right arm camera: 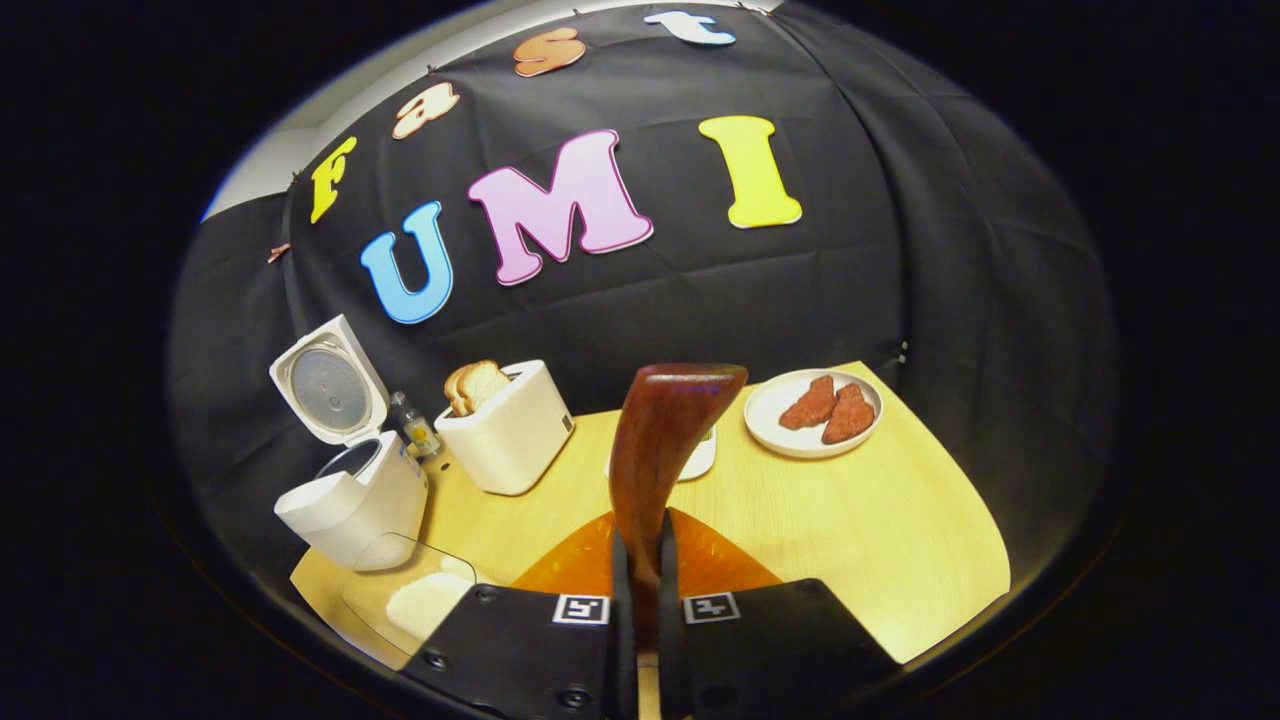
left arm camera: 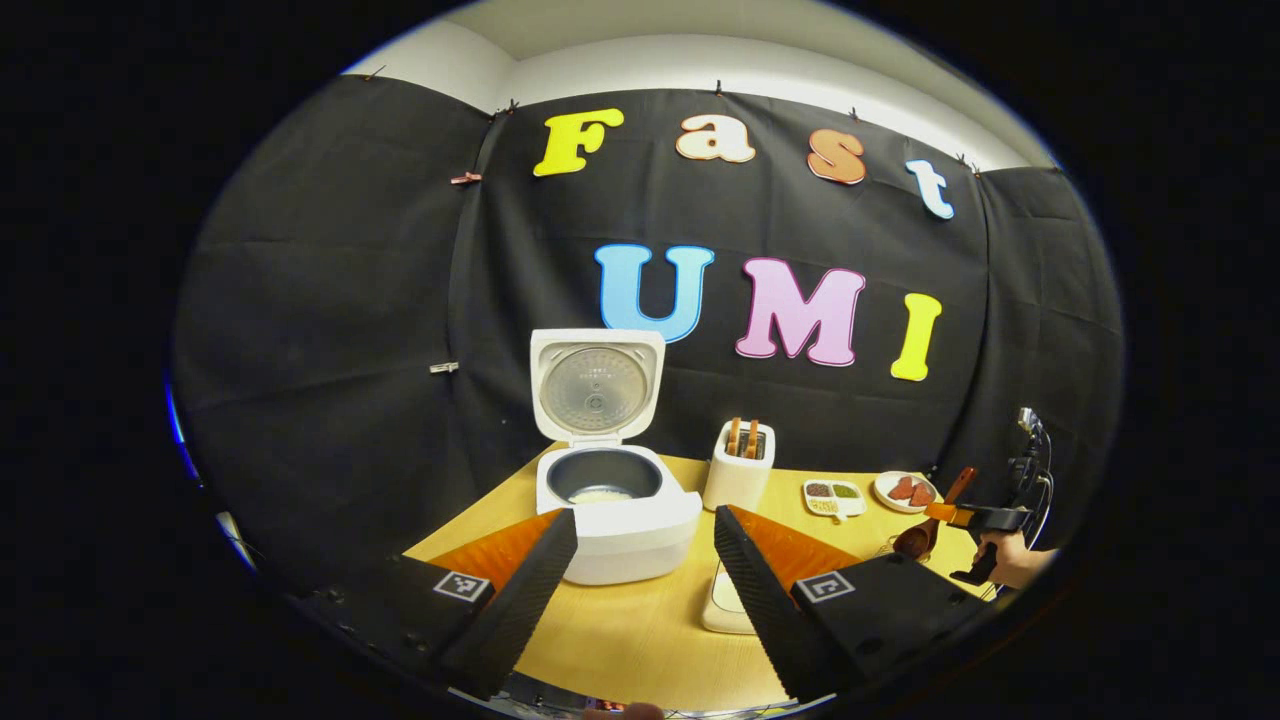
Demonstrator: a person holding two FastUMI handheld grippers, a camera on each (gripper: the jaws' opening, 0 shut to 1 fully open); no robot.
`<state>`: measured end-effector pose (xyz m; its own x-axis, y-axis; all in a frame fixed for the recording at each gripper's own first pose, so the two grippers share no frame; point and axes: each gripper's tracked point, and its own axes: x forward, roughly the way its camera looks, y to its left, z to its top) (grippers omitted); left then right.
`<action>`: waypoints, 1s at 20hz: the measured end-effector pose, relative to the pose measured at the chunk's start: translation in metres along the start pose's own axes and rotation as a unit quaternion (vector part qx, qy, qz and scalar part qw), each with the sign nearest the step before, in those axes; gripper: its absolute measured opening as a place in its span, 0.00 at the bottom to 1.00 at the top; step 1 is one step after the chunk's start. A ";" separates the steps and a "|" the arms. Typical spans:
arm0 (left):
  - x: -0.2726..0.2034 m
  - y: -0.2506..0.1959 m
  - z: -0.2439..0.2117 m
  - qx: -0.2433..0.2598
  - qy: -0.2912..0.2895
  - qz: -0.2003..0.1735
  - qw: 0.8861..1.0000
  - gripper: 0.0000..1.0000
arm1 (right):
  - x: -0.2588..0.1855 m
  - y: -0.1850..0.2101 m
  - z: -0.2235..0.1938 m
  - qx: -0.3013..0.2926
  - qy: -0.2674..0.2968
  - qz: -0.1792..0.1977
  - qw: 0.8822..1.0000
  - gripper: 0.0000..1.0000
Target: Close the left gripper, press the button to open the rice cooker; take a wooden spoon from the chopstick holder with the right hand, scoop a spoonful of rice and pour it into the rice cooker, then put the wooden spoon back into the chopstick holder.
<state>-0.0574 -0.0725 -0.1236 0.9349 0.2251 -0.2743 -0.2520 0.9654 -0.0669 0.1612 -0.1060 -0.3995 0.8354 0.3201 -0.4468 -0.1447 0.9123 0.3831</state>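
Across the lower half of both views runs the light wooden table (left arm camera: 640, 640), biggest thing going. On it, centre of the left gripper view, sits the white rice cooker (left arm camera: 625, 530) with its lid flipped straight up and a bit of white rice showing in the dark pot; in the right gripper view it's over at the left edge (right arm camera: 355, 500).

Just right of the cooker is a white toaster-looking box (left arm camera: 738, 470) with bread slices sticking out the top; can't say whether that's the chopstick holder. Further right there's a small divided tray (left arm camera: 833, 497) and a white plate (right arm camera: 812, 413) with two reddish pieces on it. A clear container with something white inside (right arm camera: 420, 600) sits bottom left of the right gripper view.

Left gripper (left arm camera: 640, 560) is spread wide, nothing between the fingers, at the bottom of its own view. Right gripper (right arm camera: 640, 560) is clamped tight on the handle of the wooden spoon (right arm camera: 660, 450), which stands up through the middle of that frame. In the left gripper view the spoon (left arm camera: 925, 530) is at the far right, bowl down near the table, with a hand (left arm camera: 1015, 560) behind it.
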 end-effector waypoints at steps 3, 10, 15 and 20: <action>-0.006 0.010 -0.002 0.002 0.004 0.012 1.000 0.95 | 0.013 -0.008 -0.018 0.001 0.023 -0.017 1.000 0.16; -0.004 0.027 0.008 0.001 -0.001 0.001 1.000 0.95 | 0.012 -0.035 -0.023 0.025 0.037 -0.067 0.997 0.42; 0.007 0.032 0.015 -0.001 -0.006 -0.030 1.000 0.95 | -0.020 -0.040 -0.025 0.033 0.041 -0.097 0.994 0.81; 0.021 0.038 0.034 0.007 -0.025 -0.054 0.998 0.95 | -0.061 -0.030 -0.020 0.033 0.026 -0.117 0.992 0.94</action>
<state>-0.0389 -0.0262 -0.0997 0.9678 0.1256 -0.2183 -0.1461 0.9860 -0.0804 0.1045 -0.1478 -0.4000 0.8134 0.1153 -0.5702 0.0874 0.9448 0.3157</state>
